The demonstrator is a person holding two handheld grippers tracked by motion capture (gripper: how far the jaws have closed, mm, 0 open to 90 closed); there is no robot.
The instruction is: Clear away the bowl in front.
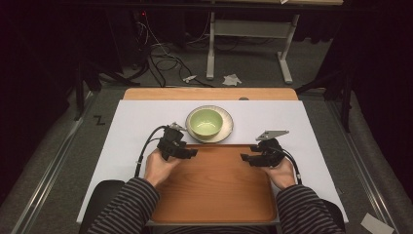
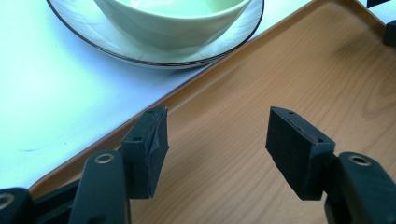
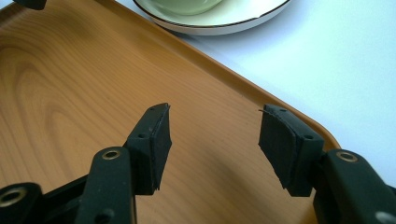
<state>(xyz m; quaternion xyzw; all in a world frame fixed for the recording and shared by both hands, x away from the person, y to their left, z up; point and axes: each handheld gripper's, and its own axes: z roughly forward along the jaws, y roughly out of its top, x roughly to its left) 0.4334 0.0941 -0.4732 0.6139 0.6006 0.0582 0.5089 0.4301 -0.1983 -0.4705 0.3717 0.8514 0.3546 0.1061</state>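
A wooden tray (image 1: 214,187) lies on the white mat at the near edge of the table. Just beyond its far rim stands a pale green bowl (image 1: 206,122) on a dark-rimmed plate (image 1: 225,132). My left gripper (image 1: 191,152) hovers over the tray's far left corner, open with nothing between its jaws; in the left gripper view (image 2: 217,144) the tray (image 2: 289,84), bowl (image 2: 173,21) and plate (image 2: 84,37) lie ahead. My right gripper (image 1: 245,158) hovers over the tray's far right corner, open and empty (image 3: 215,142), with the tray (image 3: 70,93) and plate (image 3: 219,21) beyond.
The white mat (image 1: 131,131) covers most of the table, with a bare wooden strip (image 1: 209,93) at the far edge. A person's striped sleeves (image 1: 122,207) come in from the bottom. Cables and a desk frame (image 1: 248,34) stand on the floor beyond.
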